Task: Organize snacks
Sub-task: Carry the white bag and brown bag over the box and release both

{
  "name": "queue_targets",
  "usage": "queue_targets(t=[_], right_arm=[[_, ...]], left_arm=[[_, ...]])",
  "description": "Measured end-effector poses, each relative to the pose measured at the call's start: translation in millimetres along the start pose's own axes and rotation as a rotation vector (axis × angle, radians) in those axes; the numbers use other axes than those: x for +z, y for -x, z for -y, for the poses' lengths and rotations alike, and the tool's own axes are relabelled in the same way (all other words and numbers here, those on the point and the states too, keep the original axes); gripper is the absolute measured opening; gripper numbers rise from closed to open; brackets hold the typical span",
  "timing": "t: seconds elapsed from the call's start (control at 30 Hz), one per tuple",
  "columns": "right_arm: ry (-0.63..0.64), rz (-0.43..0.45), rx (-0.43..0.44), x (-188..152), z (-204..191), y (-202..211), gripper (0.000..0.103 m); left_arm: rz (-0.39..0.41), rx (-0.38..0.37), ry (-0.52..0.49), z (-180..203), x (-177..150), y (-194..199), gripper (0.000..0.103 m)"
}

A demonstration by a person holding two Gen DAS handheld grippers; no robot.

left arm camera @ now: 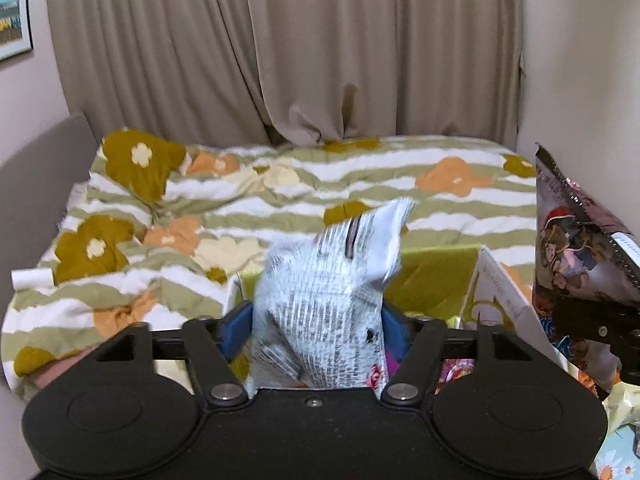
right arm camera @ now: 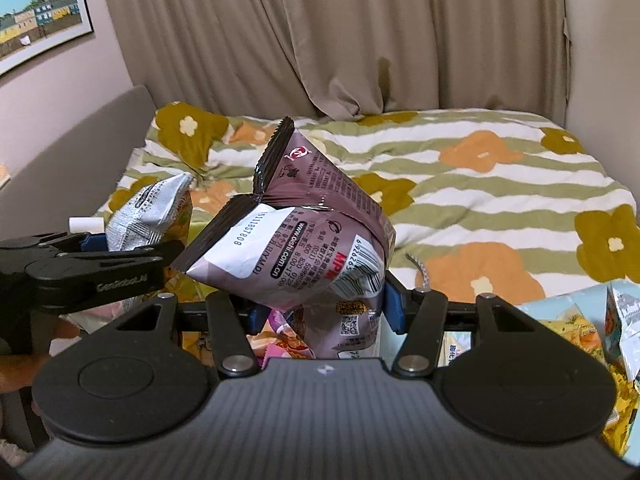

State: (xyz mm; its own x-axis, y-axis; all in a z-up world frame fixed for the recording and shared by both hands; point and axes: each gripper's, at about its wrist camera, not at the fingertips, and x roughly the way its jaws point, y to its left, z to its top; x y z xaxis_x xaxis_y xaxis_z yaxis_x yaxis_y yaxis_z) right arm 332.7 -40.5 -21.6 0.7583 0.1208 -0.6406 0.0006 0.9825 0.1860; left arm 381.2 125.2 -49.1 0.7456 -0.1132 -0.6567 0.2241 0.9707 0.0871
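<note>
A silver snack bag with dense black print stands between the blue pads of my left gripper. The bag is blurred, the jaws stand wide and the pads do not look pressed on it. Just behind it is an open box with a yellow-green inside and a white flap. My right gripper is shut on a crumpled purple-brown snack bag with a barcode, held above pink packets. In the right wrist view the left gripper and silver bag are at the left.
A bed with a green-striped floral duvet fills the middle, with beige curtains behind. Several loose snack packets lie at the right. A grey headboard and a framed picture are at the left.
</note>
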Motion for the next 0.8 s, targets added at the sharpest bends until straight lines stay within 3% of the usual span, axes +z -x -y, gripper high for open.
queue_targets(t=[0.07,0.33,0.7,0.8], right_arm=[[0.001,-0.010,0.001,-0.2,-1.6,-4.7,0.070],[0.035,-0.027,0.055,-0.4,-0.8,-13.0,0.070],[0.075,-0.053,0.173,4.3,-29.6,-12.6,0.072],[0.042,-0.077,0.218,1.9,-33.6,-16.3,0.083]], left_arm=[[0.010,0.006,0.009,-1.8,-3.5,1.6,0.103],[-0.008,0.030,0.025,-8.6,-25.0,28.9,0.103],[0.020,0.081,0.039,-14.3,-37.5,62.1,0.103],[0.012,0.096,0.047,-17.4,-43.6,64.9,0.103]])
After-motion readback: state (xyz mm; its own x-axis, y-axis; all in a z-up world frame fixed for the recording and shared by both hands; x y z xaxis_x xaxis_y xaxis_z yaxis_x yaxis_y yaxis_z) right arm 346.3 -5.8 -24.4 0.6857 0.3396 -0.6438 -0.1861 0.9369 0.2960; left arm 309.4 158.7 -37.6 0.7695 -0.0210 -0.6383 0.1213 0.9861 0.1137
